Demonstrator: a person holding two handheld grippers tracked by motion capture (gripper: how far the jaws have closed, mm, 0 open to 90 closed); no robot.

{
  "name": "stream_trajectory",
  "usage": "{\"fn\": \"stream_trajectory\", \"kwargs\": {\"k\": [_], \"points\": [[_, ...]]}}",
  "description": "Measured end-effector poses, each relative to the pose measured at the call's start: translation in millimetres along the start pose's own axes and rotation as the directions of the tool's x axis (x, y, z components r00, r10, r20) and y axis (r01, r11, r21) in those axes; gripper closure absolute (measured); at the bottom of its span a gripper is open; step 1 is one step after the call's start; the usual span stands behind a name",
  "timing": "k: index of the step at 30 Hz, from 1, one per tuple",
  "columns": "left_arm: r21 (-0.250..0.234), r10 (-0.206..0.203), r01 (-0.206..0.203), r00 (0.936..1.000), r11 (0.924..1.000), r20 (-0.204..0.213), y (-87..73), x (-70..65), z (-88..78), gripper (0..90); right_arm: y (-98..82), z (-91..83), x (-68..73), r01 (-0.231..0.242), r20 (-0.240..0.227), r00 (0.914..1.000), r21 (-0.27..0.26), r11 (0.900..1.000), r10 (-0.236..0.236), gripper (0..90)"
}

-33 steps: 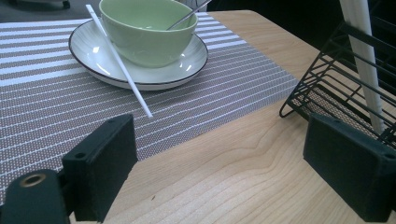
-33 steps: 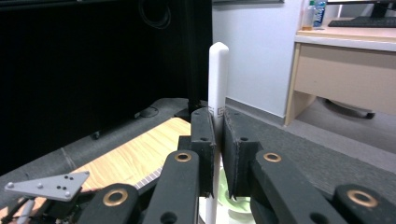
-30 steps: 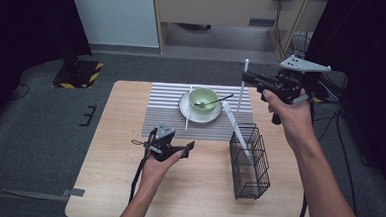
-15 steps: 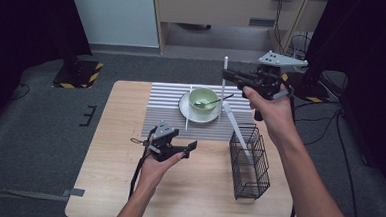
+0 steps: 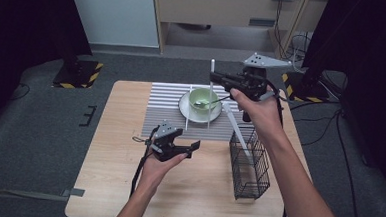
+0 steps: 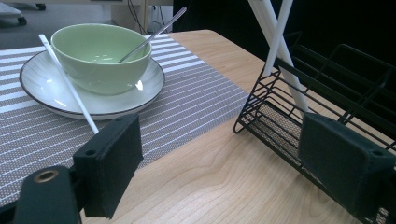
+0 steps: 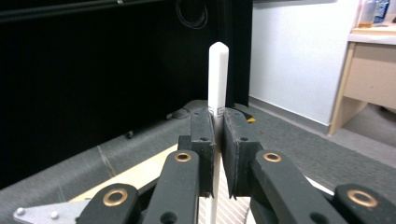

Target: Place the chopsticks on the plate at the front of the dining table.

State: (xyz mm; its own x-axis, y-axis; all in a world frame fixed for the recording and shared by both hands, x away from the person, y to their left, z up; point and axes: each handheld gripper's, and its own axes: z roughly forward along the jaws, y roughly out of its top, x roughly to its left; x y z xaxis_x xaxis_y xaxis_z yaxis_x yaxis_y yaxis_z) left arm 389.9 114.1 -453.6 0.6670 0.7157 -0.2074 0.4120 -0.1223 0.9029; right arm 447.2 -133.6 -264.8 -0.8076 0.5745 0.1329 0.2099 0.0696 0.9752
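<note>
Chopstick (image 7: 218, 79) stands upright, pinched in the right hand-held gripper (image 5: 217, 80) above the bowl (image 5: 203, 98).

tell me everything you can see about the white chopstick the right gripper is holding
The white chopstick is a slim, smooth stick, plastic by its look, with a rounded top end. It stands upright, clamped near its top between the shut pads of the right gripper, with a small grey mark at the grip. It hangs in the air in front of the green bowl, touching nothing else.
</note>
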Motion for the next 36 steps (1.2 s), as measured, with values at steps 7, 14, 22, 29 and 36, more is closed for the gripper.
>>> {"fn": "stream_trajectory", "kwargs": {"k": [7, 14, 22, 29, 36], "points": [[-0.017, 0.001, 0.000, 0.9995, 0.9999, 0.032, -0.1, -2.0, 1.6, 17.5, -5.3, 6.2, 2.3, 0.005, -0.017, 0.9998, 0.015, 1.000, -0.004, 83.7], [-0.028, 0.013, -0.012, 0.9987, 0.9995, 0.049, 1.6, -6.8, 0.8, 22.7, -5.0, 9.3, 7.7, 0.007, -0.028, 0.9996, 0.011, 1.000, -0.007, 83.6], [-0.034, 0.037, -0.035, 0.9972, 0.9988, 0.065, 4.7, -10.6, -3.3, 25.7, -4.7, 10.9, 9.0, -0.001, -0.039, 0.9992, 0.007, 1.000, 0.001, 83.7], [-0.038, 0.046, -0.043, 0.9968, 0.9983, 0.066, 6.9, -10.9, -4.9, 28.9, -4.9, 14.3, 12.4, -0.005, -0.055, 0.9985, 0.003, 1.000, 0.005, 83.7], [-0.040, 0.061, -0.059, 0.9960, 0.9975, 0.065, 7.5, -11.2, -6.0, 33.6, -5.2, 16.5, 13.8, -0.006, -0.064, 0.9979, 0.004, 1.000, 0.006, 83.6]]}}
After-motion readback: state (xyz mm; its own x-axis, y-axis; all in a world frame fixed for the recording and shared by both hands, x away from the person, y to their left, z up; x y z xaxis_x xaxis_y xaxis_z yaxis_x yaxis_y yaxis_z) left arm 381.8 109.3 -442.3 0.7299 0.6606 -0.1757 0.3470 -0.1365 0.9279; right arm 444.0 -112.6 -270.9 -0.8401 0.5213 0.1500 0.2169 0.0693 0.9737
